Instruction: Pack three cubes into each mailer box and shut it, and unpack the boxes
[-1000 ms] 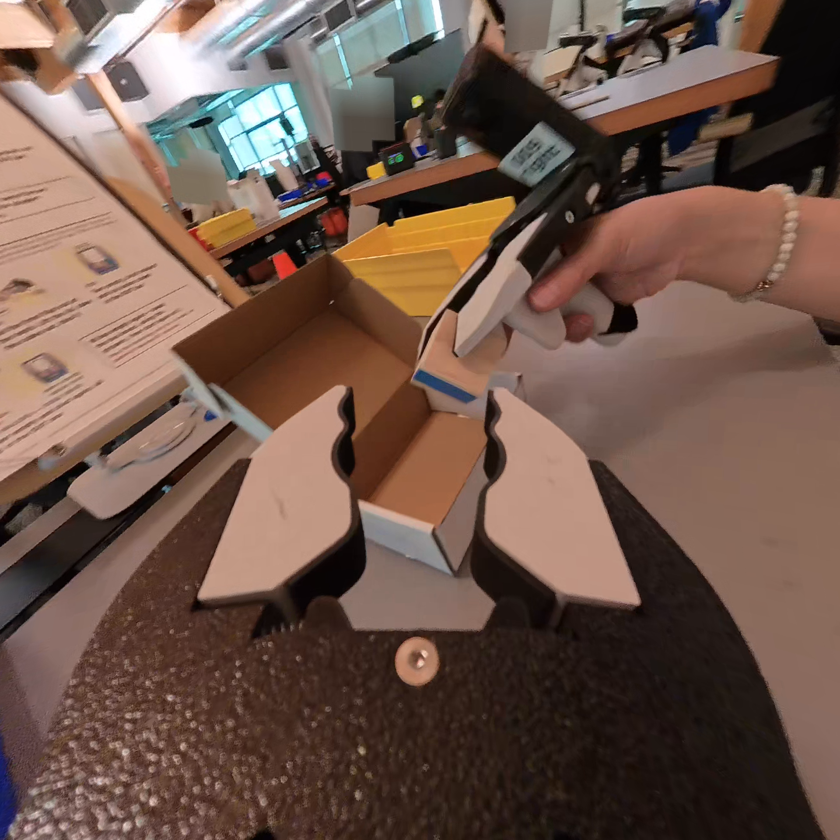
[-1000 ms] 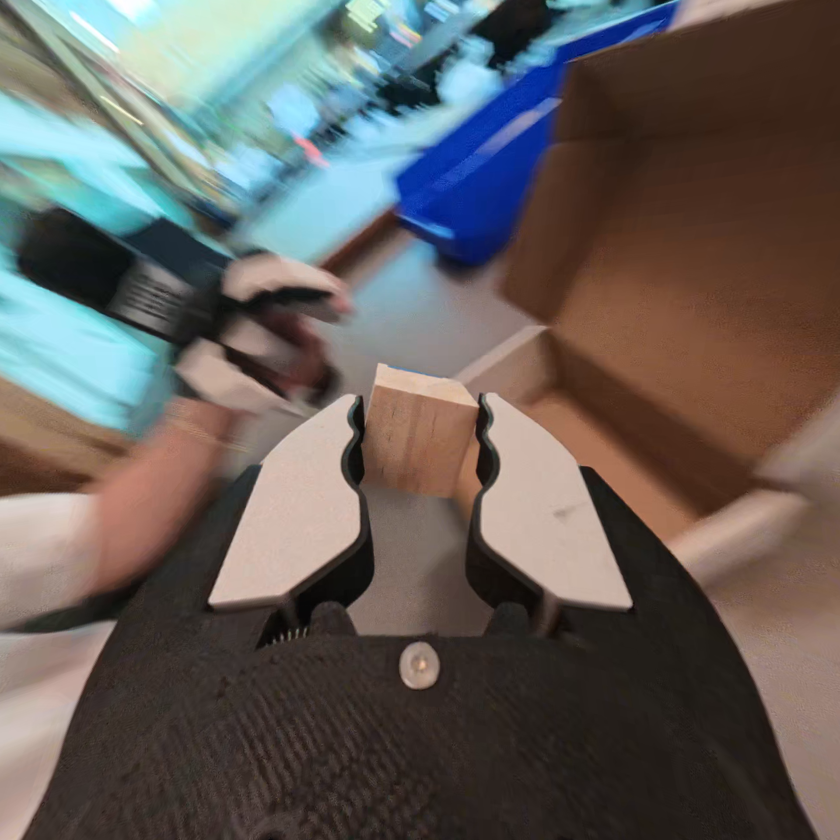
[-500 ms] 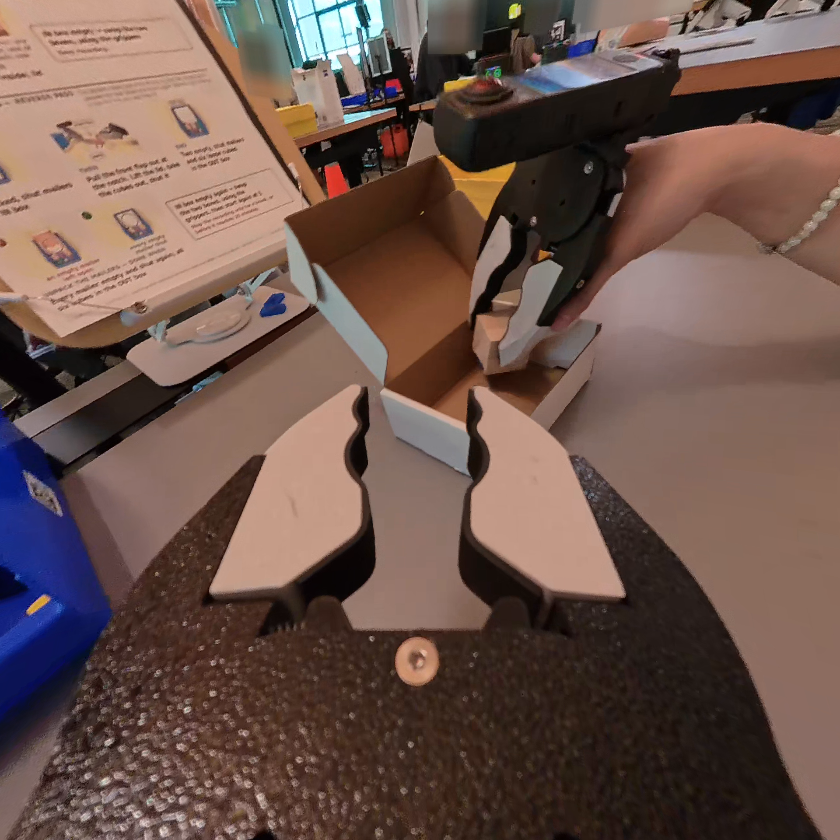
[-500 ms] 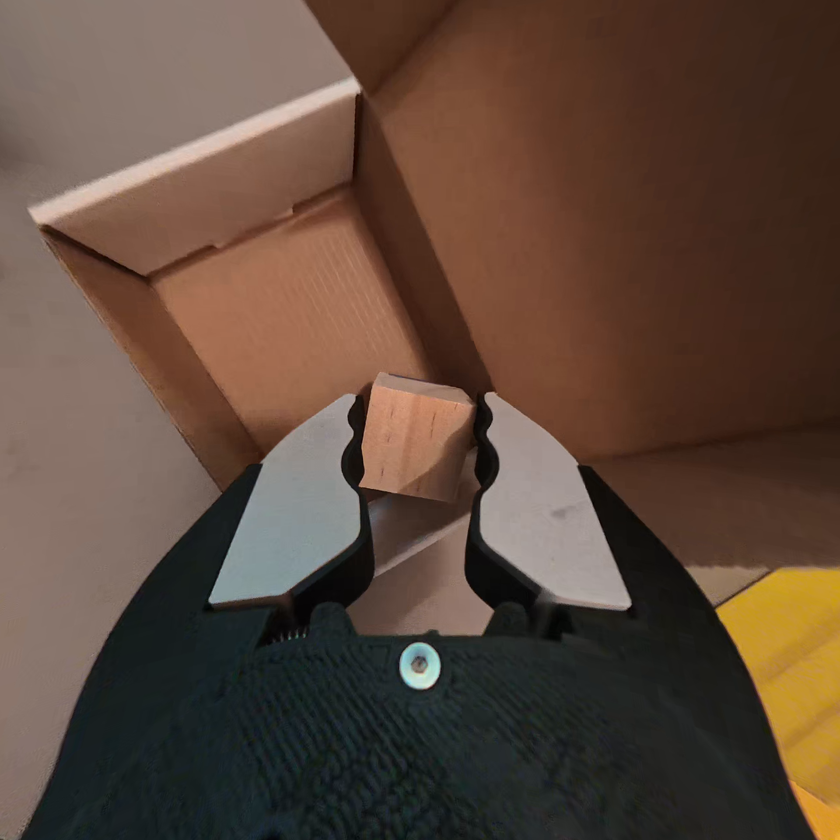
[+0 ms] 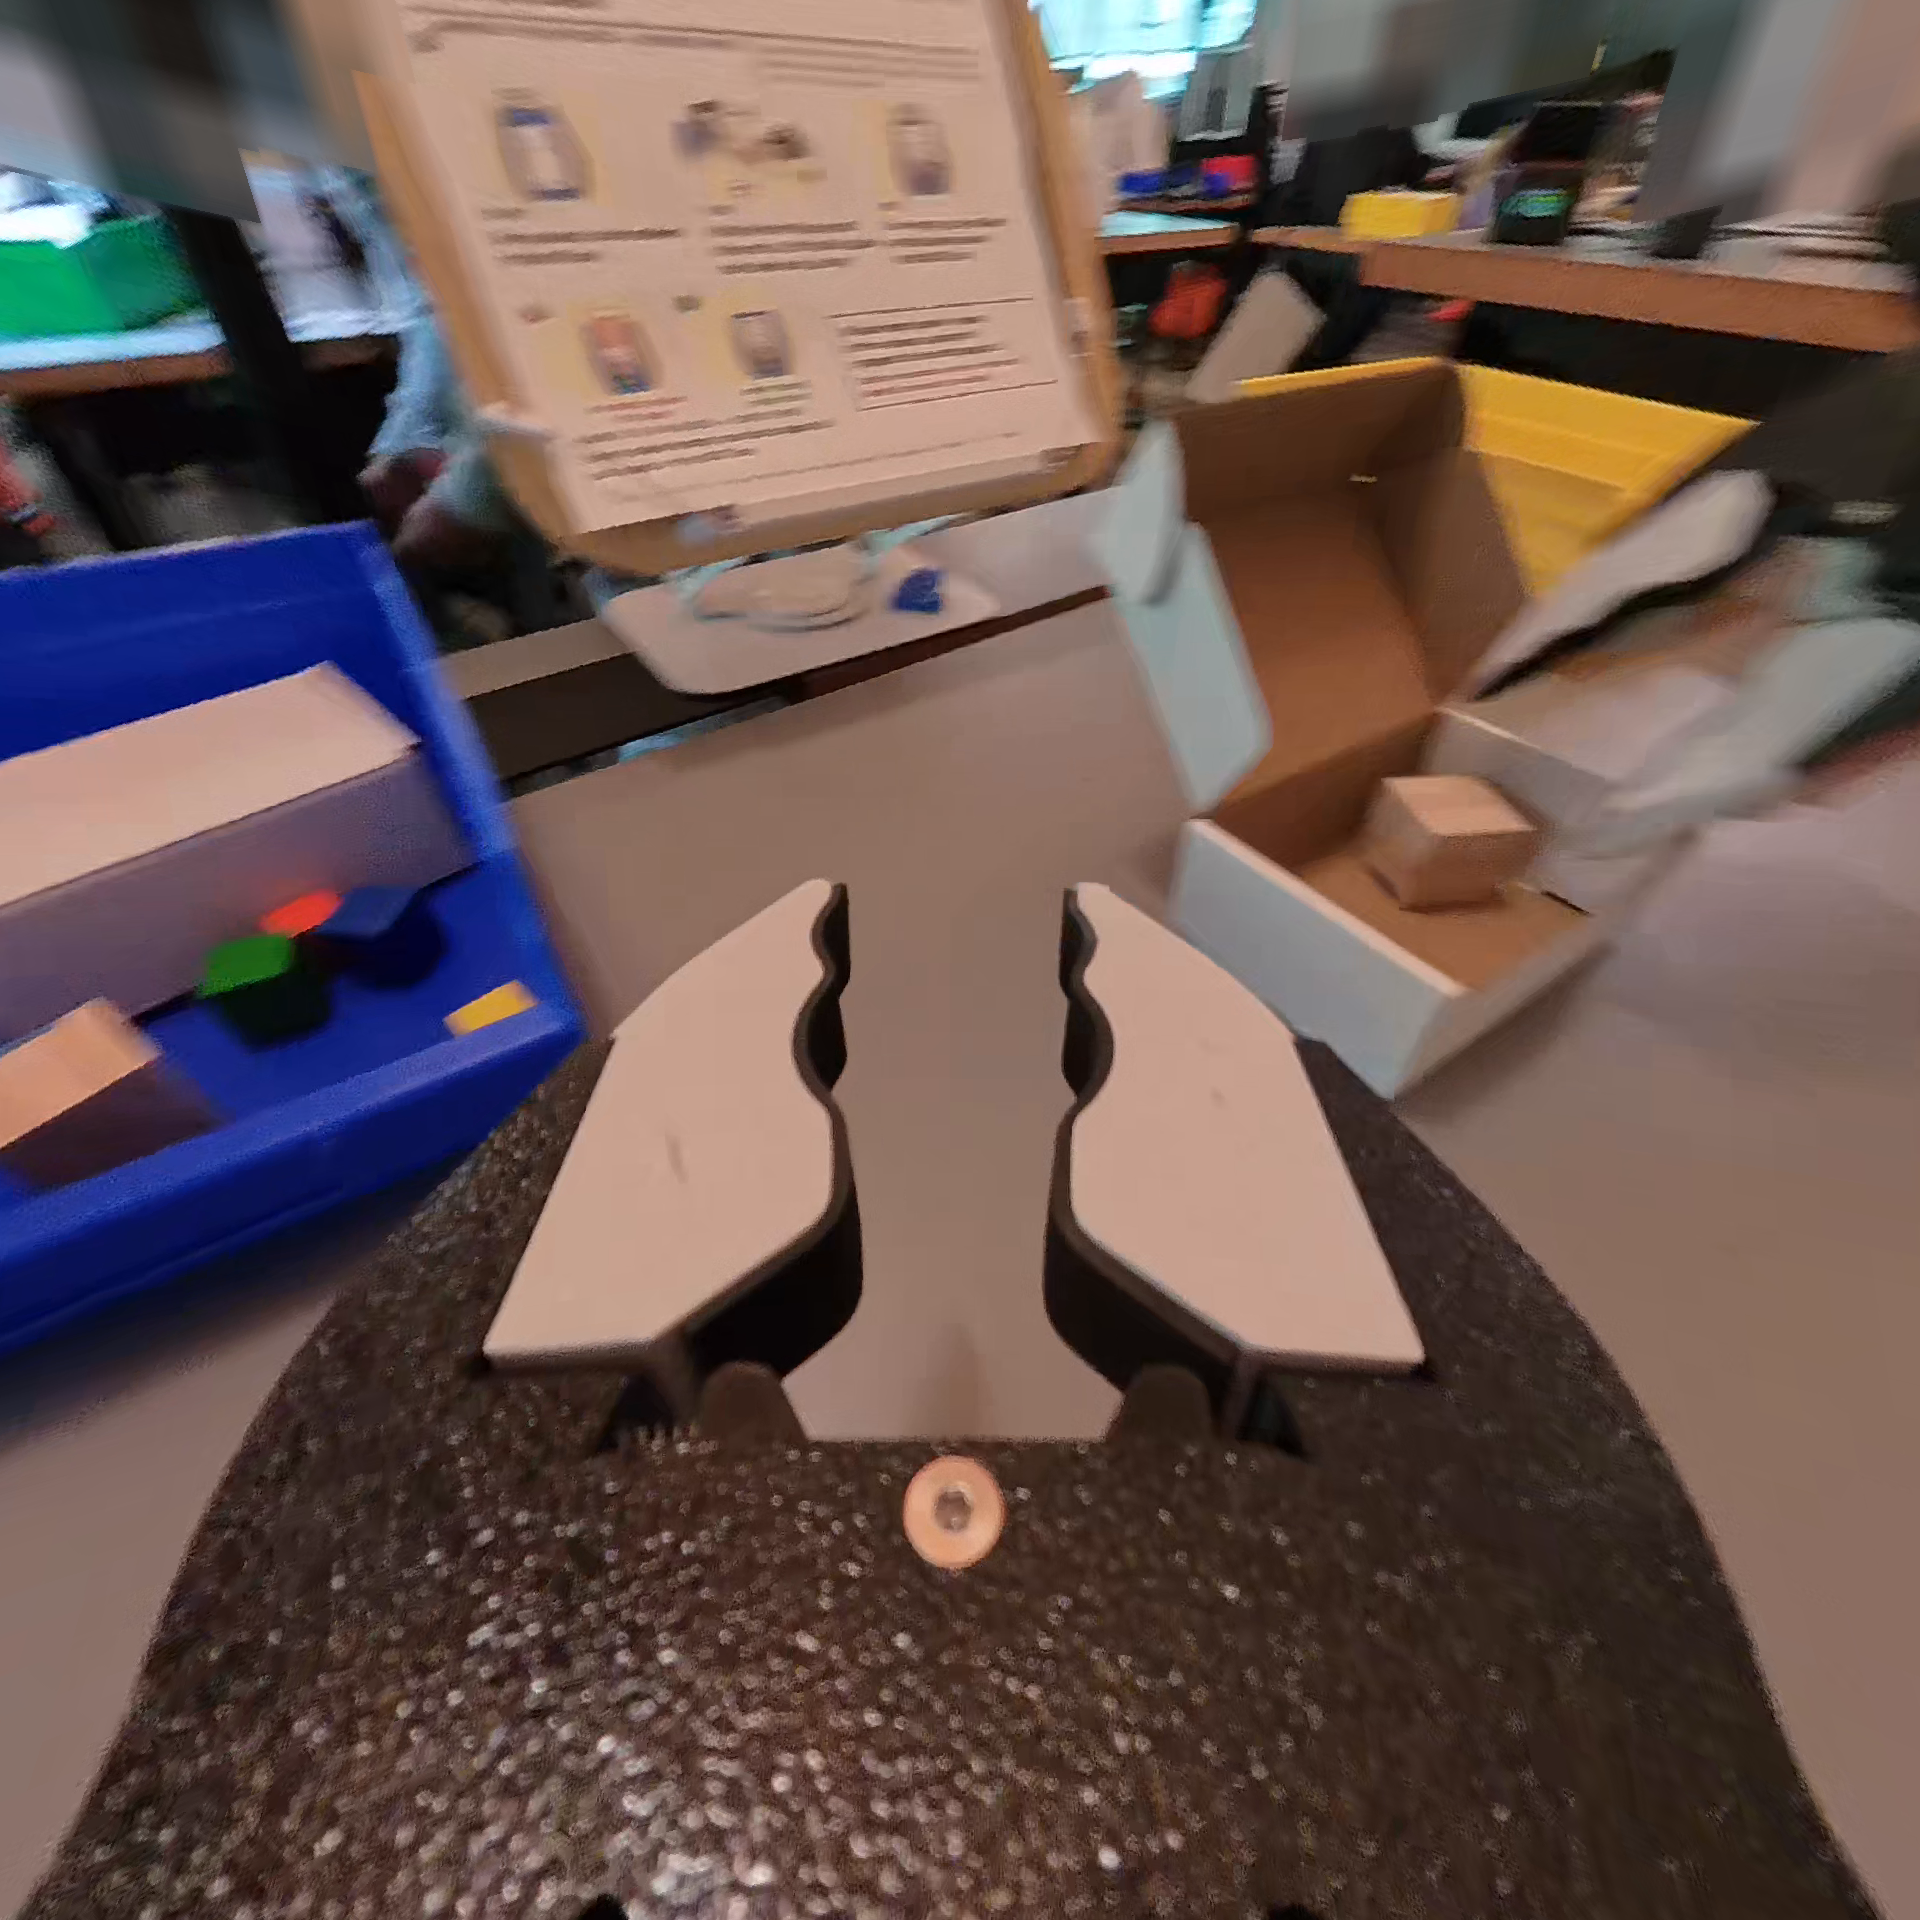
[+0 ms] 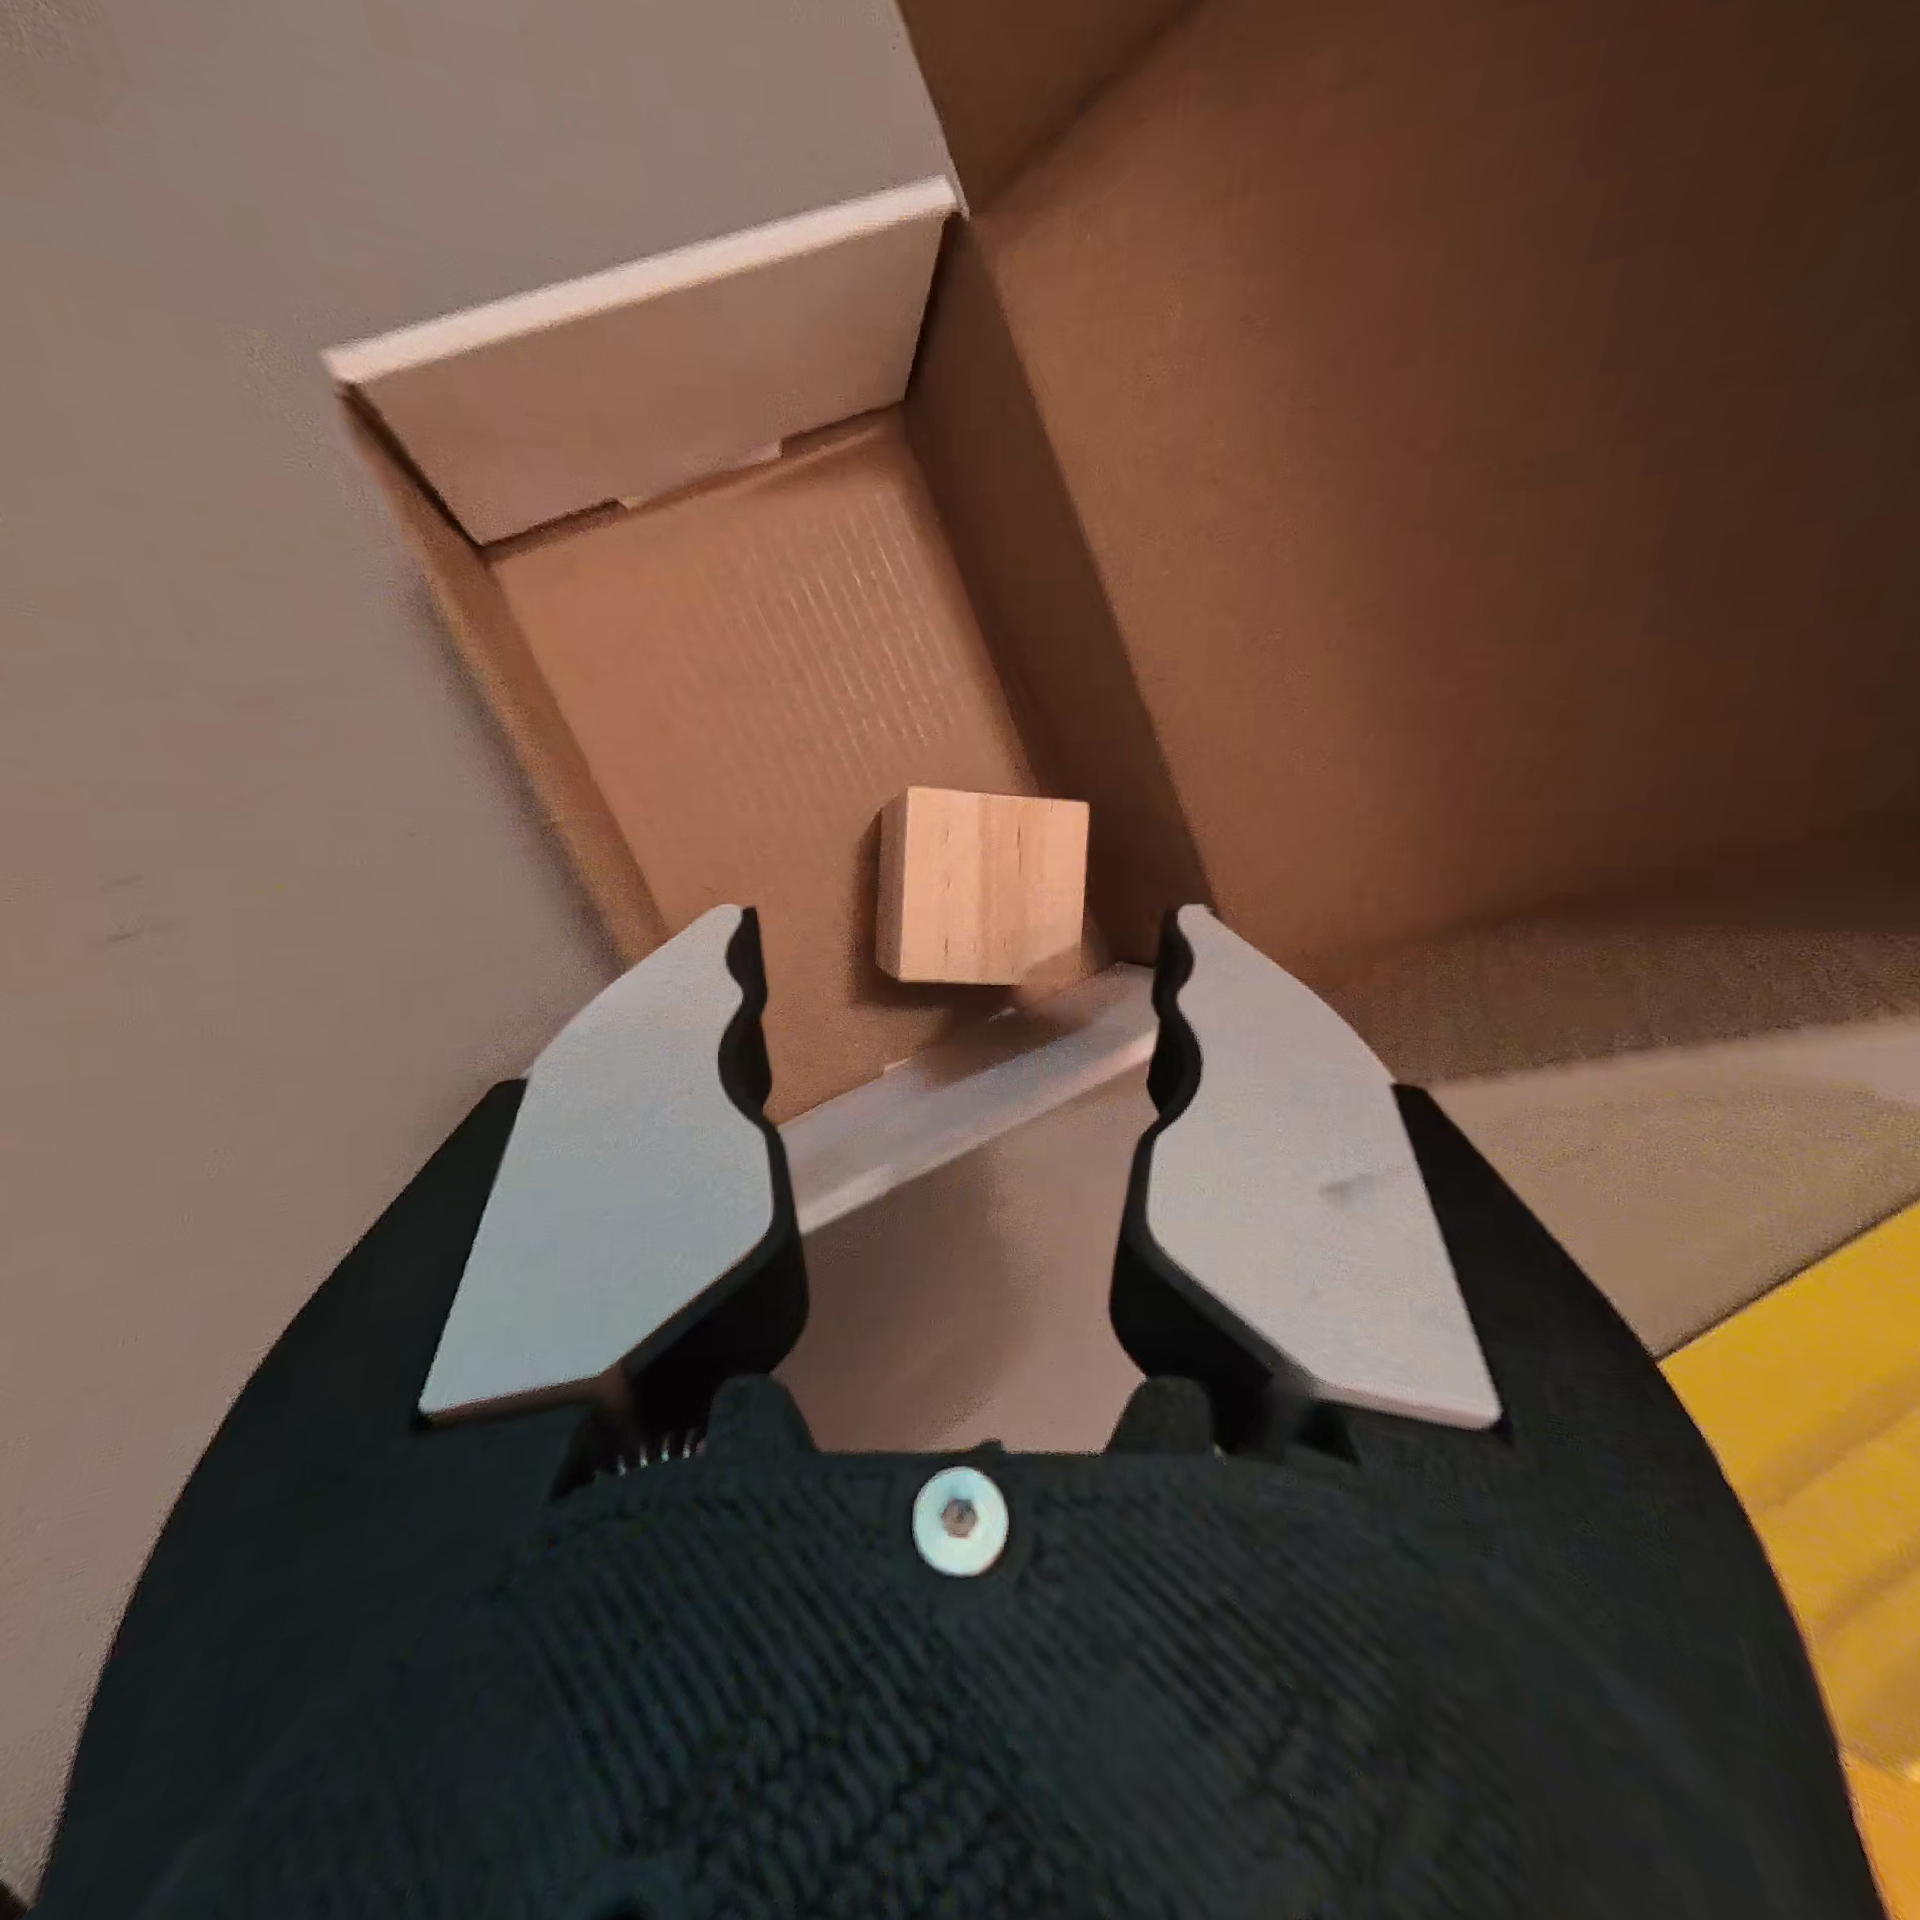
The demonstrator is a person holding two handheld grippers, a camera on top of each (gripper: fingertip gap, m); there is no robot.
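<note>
An open mailer box [image 5: 1340, 966], white outside and brown inside, stands on the grey table with its lid up. A plain wooden cube [image 5: 1449, 857] lies inside it. In the right wrist view the same cube [image 6: 982, 899] rests on the floor of the box [image 6: 644, 416], clear of both pads. My right gripper [image 6: 961, 925] is open and empty above the box. It shows blurred at the right edge of the left wrist view [image 5: 1745, 675]. My left gripper [image 5: 951, 909] is open and empty over bare table, left of the box.
A blue bin [image 5: 343, 1101] at the left holds a closed white mailer box [image 5: 197, 790], a wooden cube [image 5: 68, 1075] and green, red and blue blocks [image 5: 260, 971]. An instruction board [image 5: 748, 260] stands behind. A yellow bin [image 5: 1579, 457] sits behind the open box.
My right gripper opened and let the wooden cube go; it now lies in the box. My left gripper swung left, away from the box and toward the blue bin.
</note>
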